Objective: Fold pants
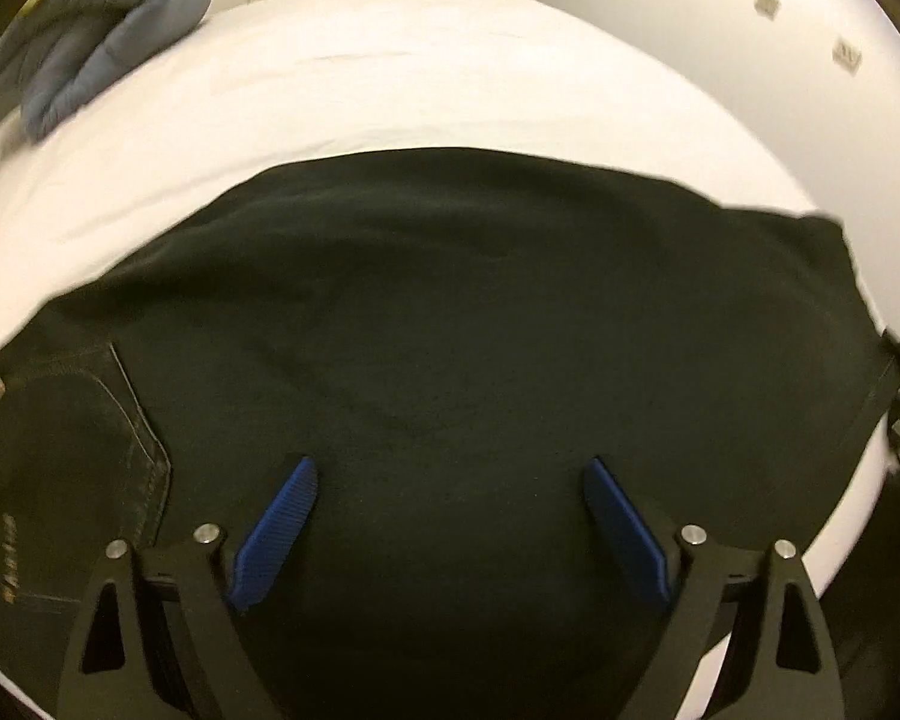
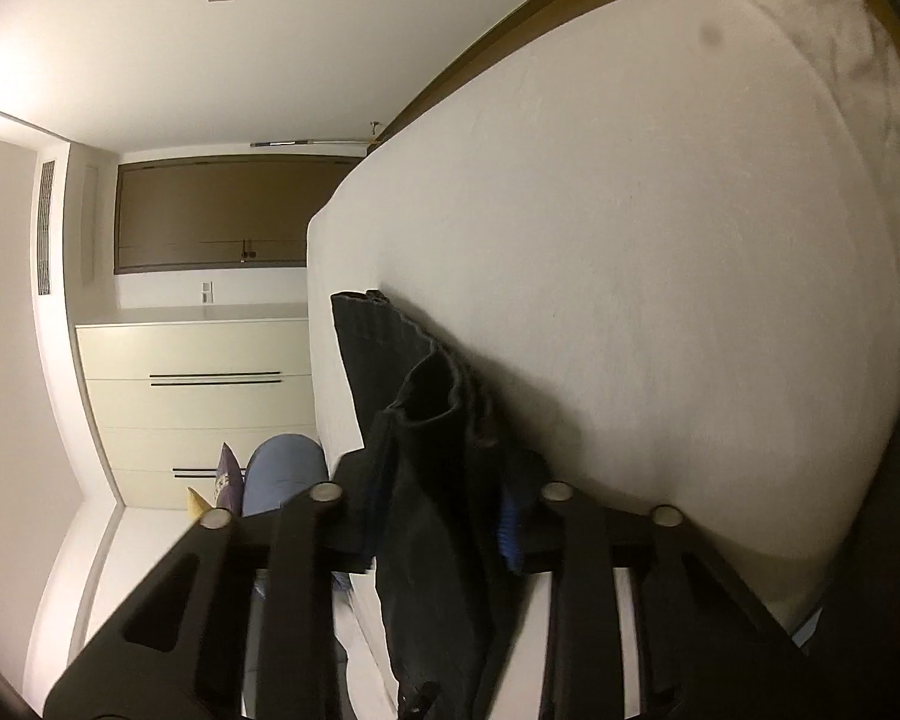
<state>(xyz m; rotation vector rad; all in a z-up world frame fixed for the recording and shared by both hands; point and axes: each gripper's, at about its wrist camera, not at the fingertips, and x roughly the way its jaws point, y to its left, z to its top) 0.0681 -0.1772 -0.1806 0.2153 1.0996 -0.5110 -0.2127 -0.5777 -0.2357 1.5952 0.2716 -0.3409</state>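
Now the left gripper (image 1: 450, 531) is hovering low over the pants (image 1: 438, 324), its blue pads (image 1: 276, 540) spread wide apart with nothing between them. It is looking straight across dark fabric that is lying flat on the white bed (image 1: 390, 78), a stitched back pocket (image 1: 72, 450) showing at the left of its view. My read is that it is sitting there ready to pin or smooth the cloth while the other tool works the fold.

Over on the other side, the right gripper (image 2: 444, 516) is clamping a bunched edge of the pants (image 2: 432, 570), jaws drawn together on the fabric. The cloth is hanging through the fingers and rising beyond them as a loose flap with an open, tube-like mouth, probably a leg hem or waistband, though I cannot tell which. Holding the edge clear of the mattress (image 2: 660, 240) like this is likely meant to let that end be carried over the flat part.

As for containers, a pale drawer unit (image 2: 198, 384) is standing against the far wall in the right wrist view, drawers closed, contents hidden. A gloved hand (image 1: 96, 30) is resting on the bed's far corner.
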